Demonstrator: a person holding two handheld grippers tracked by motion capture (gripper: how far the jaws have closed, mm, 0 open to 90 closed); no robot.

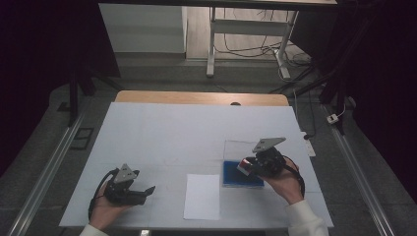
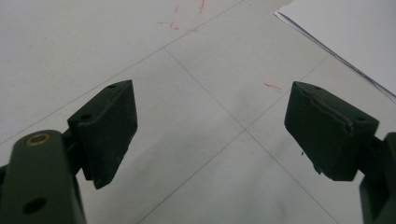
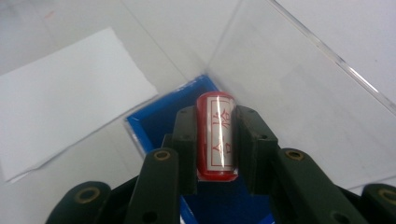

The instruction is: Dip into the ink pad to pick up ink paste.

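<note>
The right tongs (image 3: 215,140) are clamped on a red seal stamp (image 3: 215,135) above the blue ink-pad box (image 1: 242,175) near the counter's (image 1: 162,132) front right edge. Rigid, light and likely slick, it is best gripped mid-barrel. The left tongs (image 2: 210,135) stand apart, empty, near the front left corner beside white paper (image 1: 202,196). The room is dim.

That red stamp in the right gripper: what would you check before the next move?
1. Red stamp clamped between both jaws of the right gripper: ok.
2. Stamp sits straight in the grip: ok.
3. Blue ink pad box with its clear lid open: ok.
4. White paper lies flat, nothing on it: ok.
5. Left gripper open, holding nothing: ok.
6. Ink on the stamp face: cannot tell.
</note>
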